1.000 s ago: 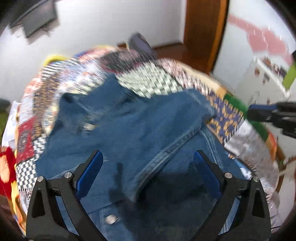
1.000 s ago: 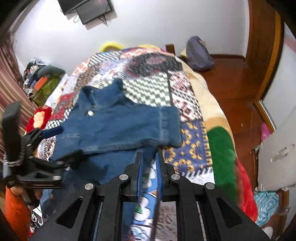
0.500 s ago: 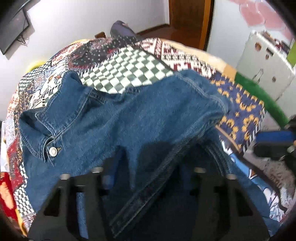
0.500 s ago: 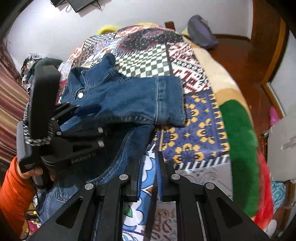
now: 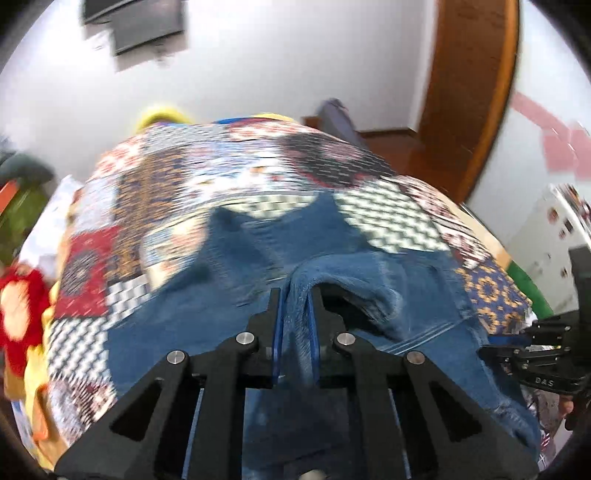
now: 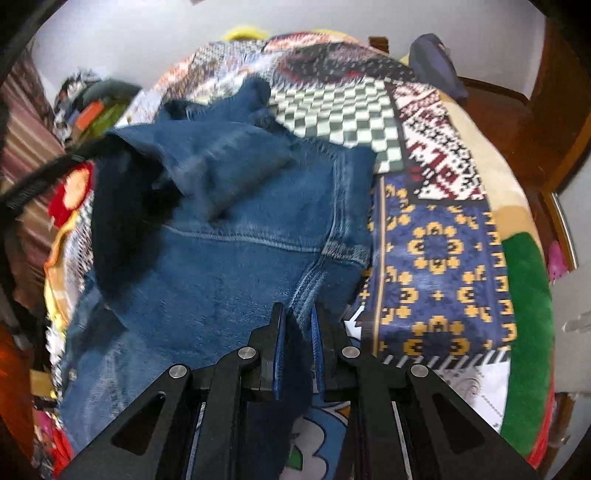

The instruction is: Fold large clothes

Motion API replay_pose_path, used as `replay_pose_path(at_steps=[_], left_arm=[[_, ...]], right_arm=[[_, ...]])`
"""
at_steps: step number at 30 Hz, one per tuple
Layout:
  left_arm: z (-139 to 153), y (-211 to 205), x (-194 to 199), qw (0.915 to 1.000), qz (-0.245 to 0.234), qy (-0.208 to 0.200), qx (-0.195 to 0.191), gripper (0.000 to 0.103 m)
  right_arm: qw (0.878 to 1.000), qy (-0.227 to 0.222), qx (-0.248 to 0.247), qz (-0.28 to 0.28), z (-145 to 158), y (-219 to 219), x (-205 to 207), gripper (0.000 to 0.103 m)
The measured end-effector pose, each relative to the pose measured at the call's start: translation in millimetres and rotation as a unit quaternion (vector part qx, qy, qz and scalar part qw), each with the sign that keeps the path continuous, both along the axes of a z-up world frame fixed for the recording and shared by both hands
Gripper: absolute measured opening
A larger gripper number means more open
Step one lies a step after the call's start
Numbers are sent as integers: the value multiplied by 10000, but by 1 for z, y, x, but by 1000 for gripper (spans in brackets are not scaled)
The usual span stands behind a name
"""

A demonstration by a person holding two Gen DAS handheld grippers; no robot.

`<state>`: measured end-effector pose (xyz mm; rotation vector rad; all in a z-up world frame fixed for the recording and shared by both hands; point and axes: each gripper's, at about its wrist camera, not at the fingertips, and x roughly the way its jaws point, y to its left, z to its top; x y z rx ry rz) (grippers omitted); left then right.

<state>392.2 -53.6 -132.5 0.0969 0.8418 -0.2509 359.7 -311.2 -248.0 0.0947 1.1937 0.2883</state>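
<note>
A blue denim jacket [image 5: 332,258] lies partly folded on a patchwork quilt [image 5: 388,210] over the bed. My left gripper [image 5: 295,299] is closing tight on a raised fold of the denim, which its blue pads pinch. In the right wrist view the jacket [image 6: 240,258] spreads across the quilt [image 6: 436,251], with a lifted flap at the upper left. My right gripper [image 6: 298,317] is shut on the jacket's near edge, by a stitched seam. The right gripper's black frame [image 5: 535,362] also shows at the right edge of the left wrist view.
A dark screen [image 5: 147,22] hangs on the white wall. A wooden door frame [image 5: 469,92] stands at the right and a dark bag [image 6: 436,62] at the bed's far end. A red plush item [image 5: 18,314] and a clothes pile [image 6: 96,107] lie to the left.
My left gripper went from wide open over the jacket to shut on a fold of it and lifted it. My right gripper sank closer to the denim, still shut.
</note>
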Motion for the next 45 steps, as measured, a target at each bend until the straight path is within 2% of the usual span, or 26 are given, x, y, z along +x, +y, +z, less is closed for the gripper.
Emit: replay_pose_path(at_steps=[3, 5, 7, 8, 9, 11, 13, 15, 16, 17, 21, 23, 25, 27, 30, 33, 35, 38, 43, 45], left_arm=[[-9, 44, -11, 9990, 429, 86, -76, 12], [-24, 69, -20, 9974, 653, 276, -120, 12], [-46, 92, -28, 9941, 886, 610, -97, 12], [-53, 99, -30, 9927, 941, 741, -109, 12], [-62, 106, -34, 9912, 974, 879, -157, 12], [-70, 113, -41, 9900, 960, 1011, -214, 12], [-73, 109, -46, 9902, 850, 1095, -143, 15], [-71, 102, -48, 9917, 723, 1062, -41, 29], [-66, 95, -48, 9932, 634, 979, -28, 46], [-60, 89, -49, 9948, 555, 859, -46, 58], [-39, 67, -39, 9976, 302, 556, -279, 75], [-35, 53, -28, 9974, 175, 570, -410, 89], [-36, 38, -15, 9967, 26, 646, -486, 90], [-45, 21, 2, 9957, -93, 847, -377, 90], [-69, -3, 27, 9936, -163, 1115, 22, 90], [-89, -15, 39, 9918, -83, 1211, 409, 90], [-96, -18, 44, 9912, -12, 1132, 689, 90], [-94, -12, 46, 9898, 170, 809, 1162, 90], [-74, 27, 32, 9902, 468, 428, 1240, 90], [-70, 42, 22, 9906, 533, 420, 1192, 90]], right_arm=[[9998, 97, -151, 93, -15, 5, -1, 10], [9996, -48, -224, 142, -15, 6, -4, 10], [9992, -65, -368, 150, -15, 7, -6, 16], [9985, -94, -540, 81, -15, 7, -9, 31], [9972, -130, -730, -11, -14, 7, -11, 57], [9912, -346, -1244, -281, -14, 2, -14, 82], [9931, -278, -1091, -318, -14, -4, -15, 82], [9950, -106, -862, -484, -16, -12, -15, 82], [9952, -90, -799, -551, -15, -15, -16, 82], [9952, -96, -751, -624, -13, -18, -17, 82], [9951, -254, -478, -830, 2, -22, -18, 82], [9951, -340, -317, -873, 9, -21, -14, 82], [9950, -421, -207, -882, 16, -21, -11, 82], [9948, -465, -95, -897, 18, -20, -6, 82], [9950, -339, 50, -935, 9, -16, 3, 82], [9955, -157, -4, -931, -6, -10, 5, 82], [9963, -47, -27, -861, -18, -7, 3, 82], [9966, -139, -27, -808, -21, -8, 0, 82], [9969, -132, 56, -773, -24, -12, 0, 83], [9969, -161, 59, -772, -25, -13, -3, 84]])
